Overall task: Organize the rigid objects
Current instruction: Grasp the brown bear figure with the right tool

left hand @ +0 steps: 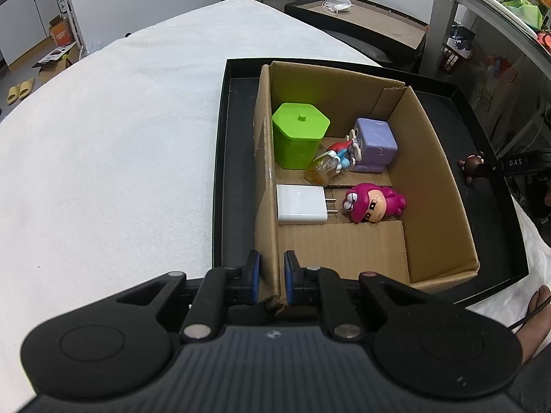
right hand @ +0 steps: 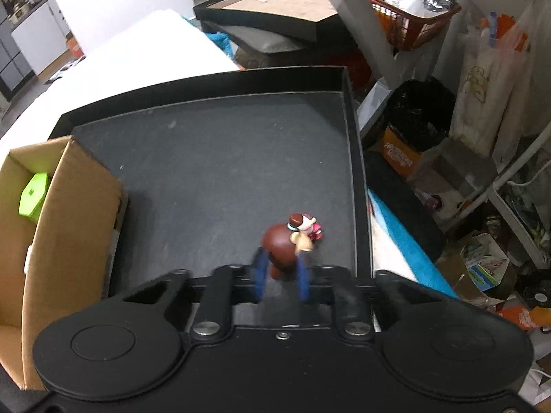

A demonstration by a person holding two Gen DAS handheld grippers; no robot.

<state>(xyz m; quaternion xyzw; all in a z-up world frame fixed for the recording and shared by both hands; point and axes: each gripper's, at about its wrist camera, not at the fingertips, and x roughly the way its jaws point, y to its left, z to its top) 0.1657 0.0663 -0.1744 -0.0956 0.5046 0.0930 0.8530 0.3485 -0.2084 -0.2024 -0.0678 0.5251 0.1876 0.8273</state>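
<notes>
The cardboard box (left hand: 430,158) sits inside a black tray (right hand: 213,158) – its near wall is pinched by the left gripper (left hand: 272,280), jaws nearly closed on it. Inside: a green hexagonal container (left hand: 298,134) at 11 o'clock, a purple cube toy (left hand: 375,144), a white charger (left hand: 301,204), a pink figurine (left hand: 373,203). The brown bear figurine (right hand: 280,244) is clamped by the right gripper (right hand: 280,275) on the tray floor – box wall at 9 o'clock.

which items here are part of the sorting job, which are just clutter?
Job:
- cardboard box, left gripper shut on its wall
- green container, purple cube toy, white charger, pink figure inside
- brown figure in right gripper
- black tray

Clutter:
- face mask
- red basket
</notes>
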